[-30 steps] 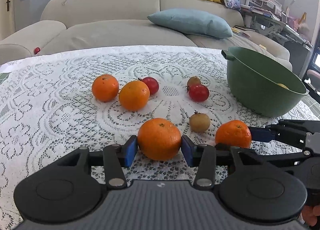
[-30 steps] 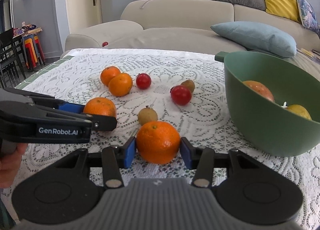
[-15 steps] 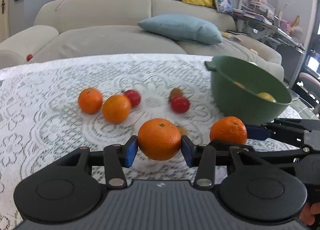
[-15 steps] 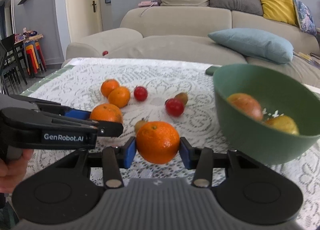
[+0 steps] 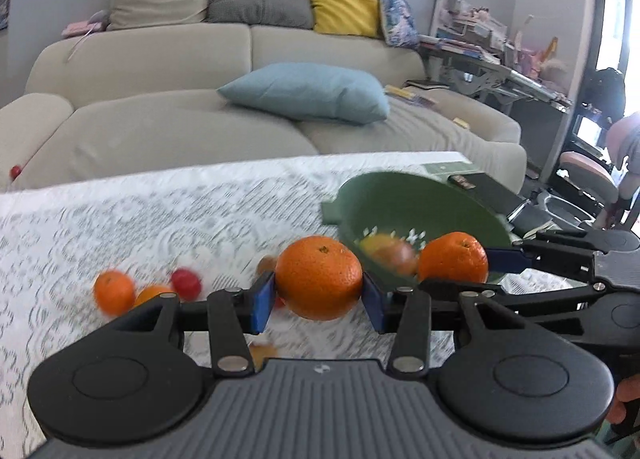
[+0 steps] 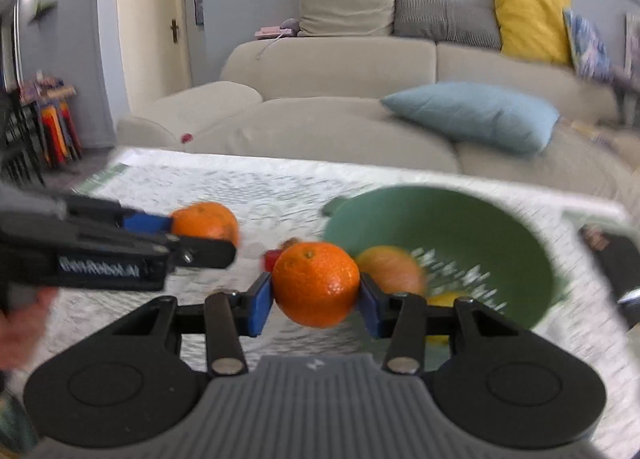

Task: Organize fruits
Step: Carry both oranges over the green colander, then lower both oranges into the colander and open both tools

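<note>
My left gripper (image 5: 319, 299) is shut on an orange (image 5: 319, 277) and holds it above the lace-covered table. My right gripper (image 6: 316, 299) is shut on a second orange (image 6: 316, 284), raised near the rim of the green bowl (image 6: 520, 227). The bowl (image 5: 400, 191) holds a reddish fruit (image 6: 390, 269) and a yellow fruit (image 6: 444, 299). In the left wrist view the right gripper's orange (image 5: 453, 258) shows in front of the bowl. In the right wrist view the left gripper's orange (image 6: 205, 220) shows at the left. The table is blurred.
Two more oranges (image 5: 115, 292) and a red tomato (image 5: 186, 283) lie on the table (image 5: 120, 219) at the left, with small fruits partly hidden behind my fingers. A beige sofa (image 5: 160, 119) with cushions stands behind the table. A cluttered desk (image 5: 500, 59) is at the right.
Both grippers have risen higher with their oranges and moved toward the bowl. The table and the fruits on it now look lower and farther away, and the bowl's inside shows more.
</note>
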A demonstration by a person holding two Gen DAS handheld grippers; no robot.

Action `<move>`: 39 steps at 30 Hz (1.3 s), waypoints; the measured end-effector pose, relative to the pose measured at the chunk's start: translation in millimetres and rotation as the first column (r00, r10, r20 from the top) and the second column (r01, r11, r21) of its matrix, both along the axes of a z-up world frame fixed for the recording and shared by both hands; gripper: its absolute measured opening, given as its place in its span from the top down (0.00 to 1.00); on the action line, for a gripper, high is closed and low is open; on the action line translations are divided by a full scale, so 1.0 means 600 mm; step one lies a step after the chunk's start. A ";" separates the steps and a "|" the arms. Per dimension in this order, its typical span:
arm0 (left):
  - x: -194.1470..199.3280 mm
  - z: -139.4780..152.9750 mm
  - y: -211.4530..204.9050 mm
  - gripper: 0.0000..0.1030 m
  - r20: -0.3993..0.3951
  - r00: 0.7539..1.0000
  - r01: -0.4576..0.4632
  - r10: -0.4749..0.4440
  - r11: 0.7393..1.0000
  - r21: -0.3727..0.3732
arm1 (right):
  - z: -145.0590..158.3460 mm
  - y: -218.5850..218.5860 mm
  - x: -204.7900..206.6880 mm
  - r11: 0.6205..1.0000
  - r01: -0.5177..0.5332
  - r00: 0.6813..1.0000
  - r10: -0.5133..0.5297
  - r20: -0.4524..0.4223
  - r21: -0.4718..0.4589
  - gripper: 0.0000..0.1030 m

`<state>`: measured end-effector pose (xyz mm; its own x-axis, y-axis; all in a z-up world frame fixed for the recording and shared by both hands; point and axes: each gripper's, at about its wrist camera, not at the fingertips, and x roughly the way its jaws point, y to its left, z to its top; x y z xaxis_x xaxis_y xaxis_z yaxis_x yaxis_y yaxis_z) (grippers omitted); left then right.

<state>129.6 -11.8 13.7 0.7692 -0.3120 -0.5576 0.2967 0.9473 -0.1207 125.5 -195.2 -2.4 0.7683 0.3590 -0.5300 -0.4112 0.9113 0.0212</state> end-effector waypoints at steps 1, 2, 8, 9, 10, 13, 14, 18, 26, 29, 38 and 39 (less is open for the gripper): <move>0.004 0.003 -0.005 0.49 -0.001 1.000 0.007 -0.007 1.000 -0.005 | 0.006 -0.009 0.001 1.000 0.001 1.000 -0.001 0.003 -0.004 0.58; 0.009 0.007 -0.011 0.49 -0.002 1.000 0.014 -0.014 1.000 -0.009 | 0.011 -0.020 0.005 1.000 0.007 1.000 -0.007 0.002 -0.005 0.58; 0.042 0.019 -0.059 0.49 -0.013 0.996 0.083 -0.083 0.996 0.007 | 0.020 -0.075 0.042 0.997 0.051 0.998 -0.052 -0.018 -0.062 0.58; 0.049 0.019 -0.068 0.49 -0.018 0.995 0.096 -0.096 0.995 0.010 | 0.019 -0.082 0.049 0.996 0.056 0.998 -0.057 -0.023 -0.075 0.58; 0.056 0.018 -0.076 0.49 -0.025 0.994 0.108 -0.108 0.994 0.012 | 0.019 -0.089 0.055 0.995 0.058 0.998 -0.061 -0.031 -0.082 0.58; 0.079 0.013 -0.098 0.49 -0.047 0.990 0.133 -0.132 0.991 0.030 | 0.015 -0.106 0.079 0.994 0.056 0.996 -0.063 -0.068 -0.095 0.58; 0.084 0.011 -0.105 0.49 -0.052 0.989 0.138 -0.136 0.989 0.043 | 0.013 -0.111 0.087 0.993 0.054 0.995 -0.062 -0.079 -0.102 0.58; 0.112 0.001 -0.128 0.49 -0.076 0.986 0.158 -0.152 0.984 0.085 | 0.005 -0.113 0.117 0.989 0.040 0.993 -0.056 -0.108 -0.143 0.58; 0.157 -0.013 -0.156 0.49 -0.110 0.981 0.176 -0.163 0.976 0.128 | -0.010 -0.106 0.165 0.970 0.006 0.991 -0.039 -0.131 -0.241 0.58; 0.175 -0.016 -0.163 0.49 -0.129 0.978 0.180 -0.164 0.975 0.127 | -0.016 -0.102 0.181 0.961 -0.008 0.989 -0.032 -0.142 -0.277 0.58; 0.207 -0.037 -0.172 0.49 -0.176 0.972 0.181 -0.158 0.975 0.127 | -0.035 -0.093 0.211 0.944 -0.037 0.982 -0.025 -0.185 -0.326 0.58; 0.209 -0.040 -0.173 0.49 -0.181 0.971 0.181 -0.157 0.975 0.127 | -0.037 -0.093 0.214 0.944 -0.041 0.981 -0.024 -0.192 -0.328 0.58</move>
